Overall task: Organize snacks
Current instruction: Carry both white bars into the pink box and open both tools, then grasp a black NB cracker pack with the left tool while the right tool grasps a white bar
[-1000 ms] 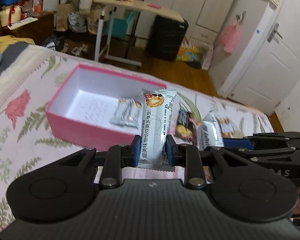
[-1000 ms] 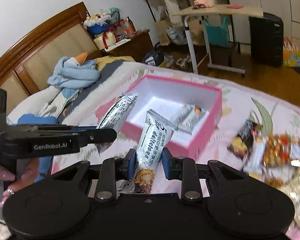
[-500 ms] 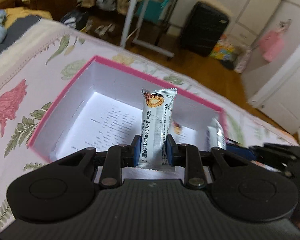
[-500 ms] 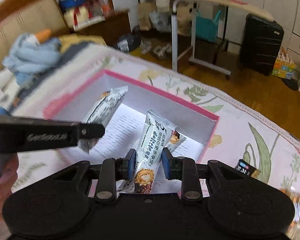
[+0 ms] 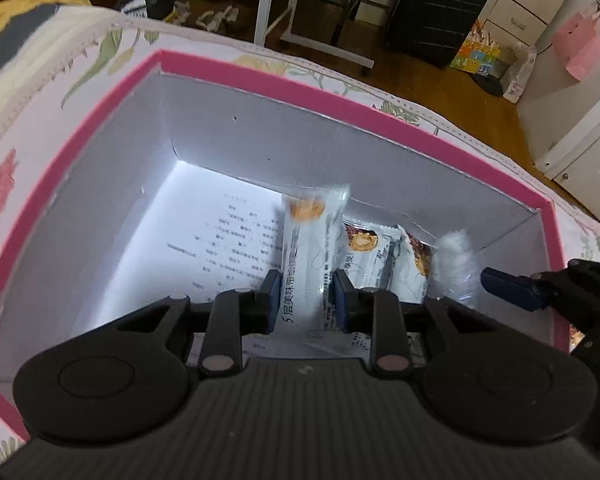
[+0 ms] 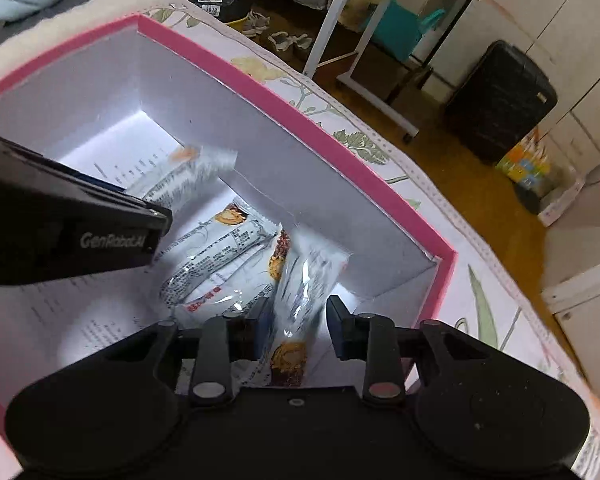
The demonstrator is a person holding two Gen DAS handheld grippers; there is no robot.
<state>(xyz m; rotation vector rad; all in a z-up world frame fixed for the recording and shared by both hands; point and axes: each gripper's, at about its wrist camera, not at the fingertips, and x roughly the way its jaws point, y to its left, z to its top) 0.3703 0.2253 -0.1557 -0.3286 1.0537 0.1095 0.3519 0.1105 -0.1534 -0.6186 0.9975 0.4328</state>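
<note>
Silver foil snack bars stand between both opening jaws inside the pink-rimmed cardboard box (image 5: 380, 116): one (image 5: 306, 264) in the left gripper (image 5: 306, 300), another (image 6: 300, 300) loose in the right gripper (image 6: 296, 322).

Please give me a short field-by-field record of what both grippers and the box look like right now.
container: pink box, white inside, on a floral bedspread
left gripper: over the box, jaws opening, silver snack bar between them
right gripper: over the box, jaws opening, wrapped bar between them
already inside: wrapped snacks on the printed box floor
</note>
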